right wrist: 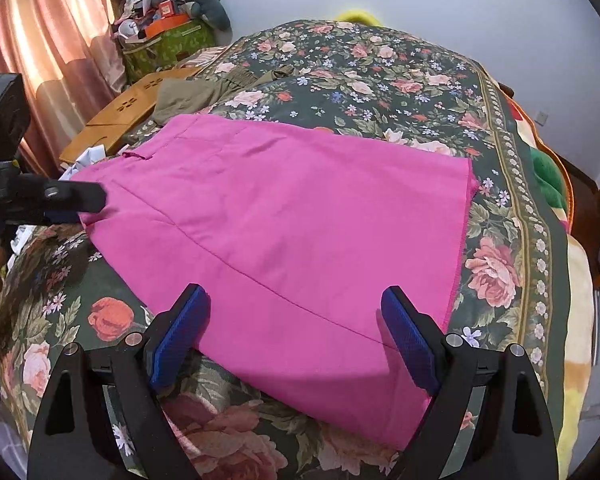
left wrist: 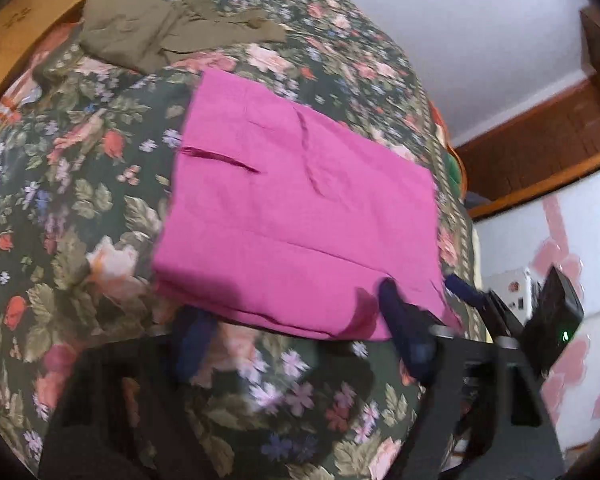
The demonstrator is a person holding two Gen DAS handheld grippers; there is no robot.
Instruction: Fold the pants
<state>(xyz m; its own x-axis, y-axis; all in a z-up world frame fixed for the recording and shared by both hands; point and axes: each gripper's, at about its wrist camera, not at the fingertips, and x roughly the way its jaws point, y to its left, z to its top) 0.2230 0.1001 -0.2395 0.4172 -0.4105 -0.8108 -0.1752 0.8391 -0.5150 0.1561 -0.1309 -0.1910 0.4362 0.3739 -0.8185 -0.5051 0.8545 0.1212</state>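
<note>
The pink pants [left wrist: 296, 208] lie folded into a flat rectangle on the floral bedspread [left wrist: 80, 200]; they also show in the right wrist view [right wrist: 284, 224]. My left gripper [left wrist: 296, 320] is open at the near edge of the pants, its blue fingers [left wrist: 400, 320] blurred, nothing between them. It shows in the right wrist view [right wrist: 80, 200] at the pants' left edge. My right gripper [right wrist: 296, 332] is open, its blue pads [right wrist: 180, 336] straddling the near edge of the pants, nothing clamped. It appears in the left wrist view [left wrist: 472, 296] by the pants' right corner.
Olive-green pants [left wrist: 148, 28] lie crumpled at the far side of the bed [right wrist: 204, 92]. A wooden lap tray [right wrist: 132, 116] sits beside them. A cluttered green box [right wrist: 168, 44] and curtains [right wrist: 52, 48] stand beyond. The bed's right edge [right wrist: 540, 240] drops off.
</note>
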